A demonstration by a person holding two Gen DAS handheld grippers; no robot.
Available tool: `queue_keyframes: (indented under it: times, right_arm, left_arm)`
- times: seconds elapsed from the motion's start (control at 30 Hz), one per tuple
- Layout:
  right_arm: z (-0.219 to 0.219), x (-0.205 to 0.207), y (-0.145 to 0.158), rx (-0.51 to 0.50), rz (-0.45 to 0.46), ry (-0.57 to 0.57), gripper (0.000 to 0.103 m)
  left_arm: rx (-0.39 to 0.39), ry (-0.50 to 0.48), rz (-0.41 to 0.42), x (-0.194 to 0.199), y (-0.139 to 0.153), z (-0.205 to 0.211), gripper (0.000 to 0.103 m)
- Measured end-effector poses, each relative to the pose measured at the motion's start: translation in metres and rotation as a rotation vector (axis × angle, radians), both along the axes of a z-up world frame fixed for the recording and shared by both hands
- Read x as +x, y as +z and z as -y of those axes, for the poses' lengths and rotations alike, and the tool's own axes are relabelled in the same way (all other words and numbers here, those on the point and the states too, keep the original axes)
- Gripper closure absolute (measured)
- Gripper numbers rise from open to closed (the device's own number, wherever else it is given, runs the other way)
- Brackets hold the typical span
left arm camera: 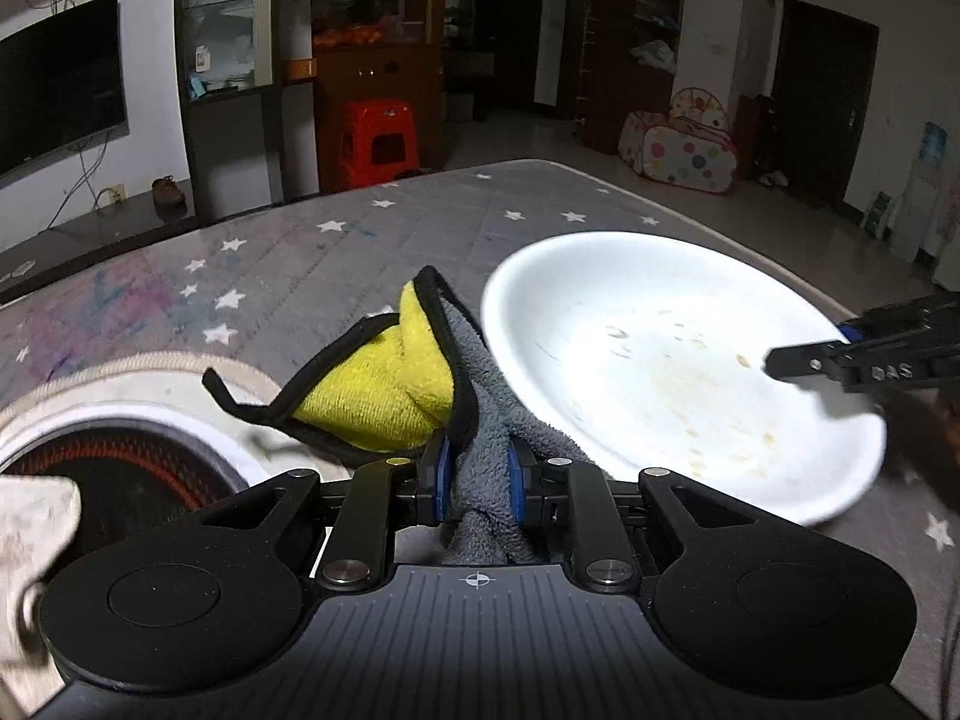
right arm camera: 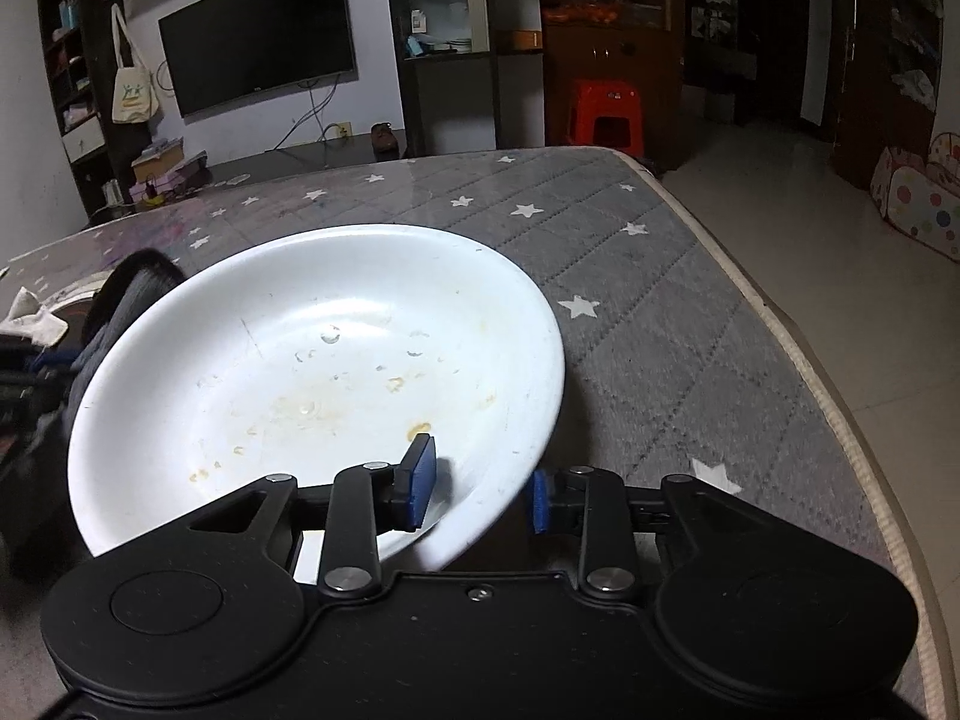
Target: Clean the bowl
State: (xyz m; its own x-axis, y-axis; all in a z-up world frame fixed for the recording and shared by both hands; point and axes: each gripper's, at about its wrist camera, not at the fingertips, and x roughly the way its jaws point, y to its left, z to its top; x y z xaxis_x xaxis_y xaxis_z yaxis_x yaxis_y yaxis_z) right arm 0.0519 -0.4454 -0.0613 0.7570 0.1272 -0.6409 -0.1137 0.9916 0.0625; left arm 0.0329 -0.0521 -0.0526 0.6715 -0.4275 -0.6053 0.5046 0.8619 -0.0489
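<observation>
A white shallow bowl (left arm camera: 660, 372) (right arm camera: 312, 360) with yellowish food smears and drops inside stands tilted above the grey star-patterned table cover (right arm camera: 660, 324). My right gripper (right arm camera: 480, 492) is shut on its near rim, one blue pad inside the bowl and the other outside under the rim. In the left wrist view the right gripper (left arm camera: 840, 366) reaches in over the bowl's right edge. My left gripper (left arm camera: 480, 474) is shut on a cloth (left arm camera: 384, 390), yellow on one side and grey on the other with black trim. The cloth bunches just left of the bowl and touches its rim.
A round cooker ring with a reddish inner circle (left arm camera: 120, 456) sits at the table's near left, and a crumpled white rag (left arm camera: 30, 510) lies on it. The table's rounded edge (right arm camera: 780, 324) runs along the right. A red stool (left arm camera: 378, 138) stands beyond the far side.
</observation>
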Motion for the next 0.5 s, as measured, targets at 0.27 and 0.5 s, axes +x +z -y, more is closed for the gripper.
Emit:
queue_keyframes:
  times: [0.27,0.5]
  right_arm:
    - [0.004,0.004,0.001,-0.005,0.007,0.011,0.067]
    - [0.004,0.007,0.000,-0.013,0.015,0.019,0.066]
  left_arm:
    - [0.062,-0.062,0.030,0.043,0.001,0.007,0.083]
    - [0.065,-0.089,0.018,0.083,0.003,0.019,0.084]
